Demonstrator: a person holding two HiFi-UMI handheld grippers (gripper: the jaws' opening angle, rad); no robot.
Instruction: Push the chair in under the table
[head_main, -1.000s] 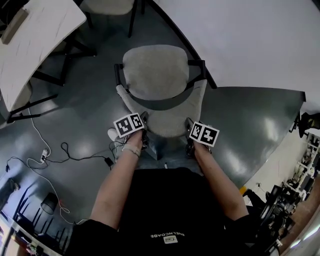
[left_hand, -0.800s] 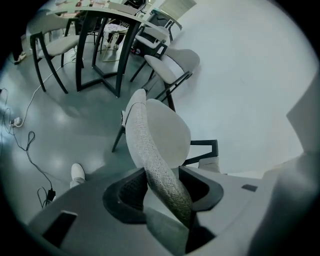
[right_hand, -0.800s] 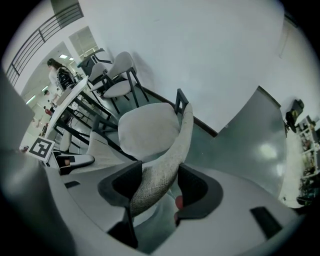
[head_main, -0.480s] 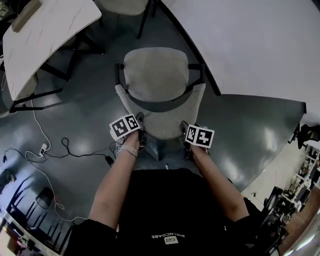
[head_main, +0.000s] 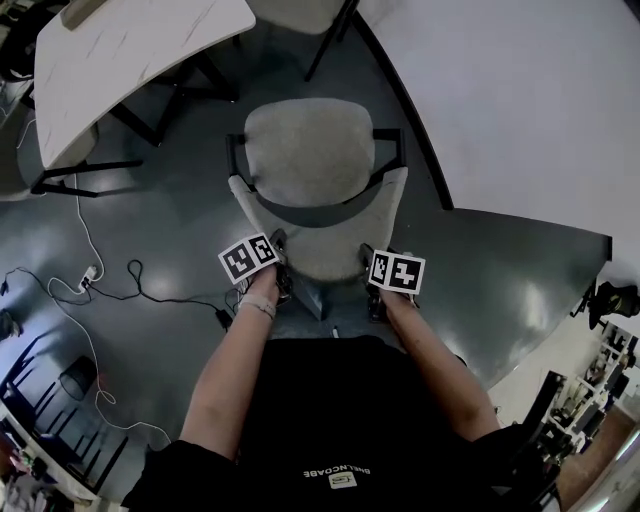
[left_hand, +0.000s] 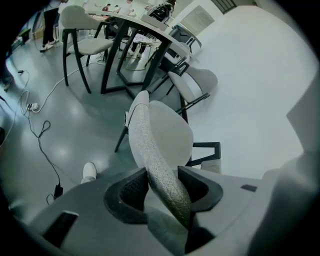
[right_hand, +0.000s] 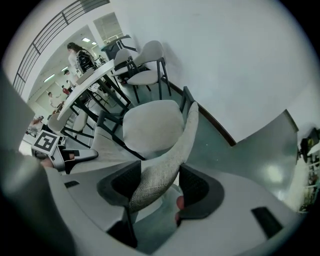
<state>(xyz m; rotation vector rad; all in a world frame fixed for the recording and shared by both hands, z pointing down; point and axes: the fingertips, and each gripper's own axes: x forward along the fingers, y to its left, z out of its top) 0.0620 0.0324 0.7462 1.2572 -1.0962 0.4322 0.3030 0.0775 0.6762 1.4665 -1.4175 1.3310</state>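
Observation:
A grey upholstered chair (head_main: 308, 150) on black legs stands right in front of me, its curved backrest (head_main: 322, 222) nearest. My left gripper (head_main: 282, 262) has the backrest's left end (left_hand: 155, 155) between its jaws. They have just been closing, and both pads press on the fabric. My right gripper (head_main: 368, 264) straddles the backrest's right end (right_hand: 170, 160). Its jaws have just been opening. The fabric leans on one pad and a gap shows at the other. The white table (head_main: 130, 50) lies to the far left.
A white wall (head_main: 520, 100) with a dark baseboard runs along the right. Another grey chair (left_hand: 192, 82) stands by the table's black legs (left_hand: 117, 60). Cables (head_main: 100, 285) trail over the grey floor on the left. People stand in the distance (right_hand: 82, 57).
The table, the wall edge and the floor cables have slid to the right in the head view. The chair and both grippers keep their place in it, so the chair has travelled with them.

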